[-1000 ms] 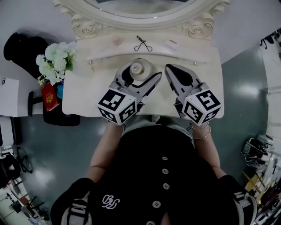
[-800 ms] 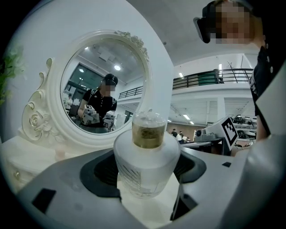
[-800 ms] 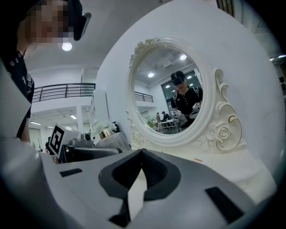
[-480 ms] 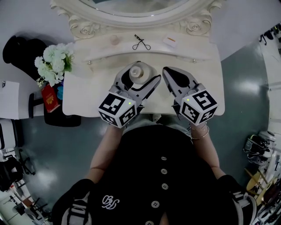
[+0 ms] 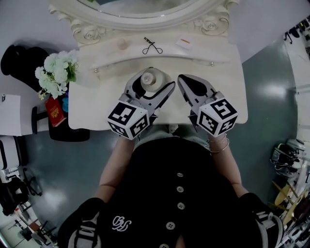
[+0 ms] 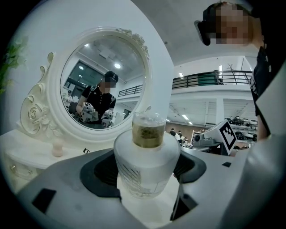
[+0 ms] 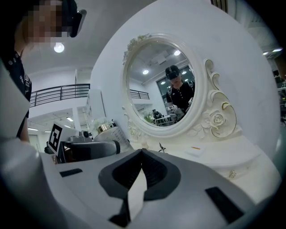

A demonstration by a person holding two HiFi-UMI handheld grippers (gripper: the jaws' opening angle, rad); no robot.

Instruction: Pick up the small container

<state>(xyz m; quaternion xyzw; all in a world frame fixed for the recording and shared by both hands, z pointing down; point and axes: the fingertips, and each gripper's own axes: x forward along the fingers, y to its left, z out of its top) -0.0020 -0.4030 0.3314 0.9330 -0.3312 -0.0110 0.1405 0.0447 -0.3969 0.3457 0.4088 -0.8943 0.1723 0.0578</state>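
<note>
The small container (image 5: 148, 77) is a frosted white jar with a gold cap and stands upright at the middle of the cream dressing table (image 5: 97, 104). My left gripper (image 5: 151, 81) is shut on the container, with its dark pads (image 6: 100, 172) pressed on both sides of the jar's body (image 6: 145, 163). Whether the jar's base touches the table I cannot tell. My right gripper (image 5: 184, 80) hovers just right of the jar. In the right gripper view its jaws meet with nothing between them, and the container (image 7: 107, 130) shows to the left.
On the raised back shelf lie an eyelash curler (image 5: 151, 46), a small pink pot (image 5: 123, 43) and a white card with an orange mark (image 5: 184, 44). An ornate oval mirror (image 5: 145, 9) rises behind. White flowers (image 5: 54, 73) and a red book (image 5: 55, 111) sit at the table's left edge.
Both grippers and the jar have drifted slightly toward me, away from the back shelf. The left gripper's grip on the jar is unchanged. The right gripper stays shut.
</note>
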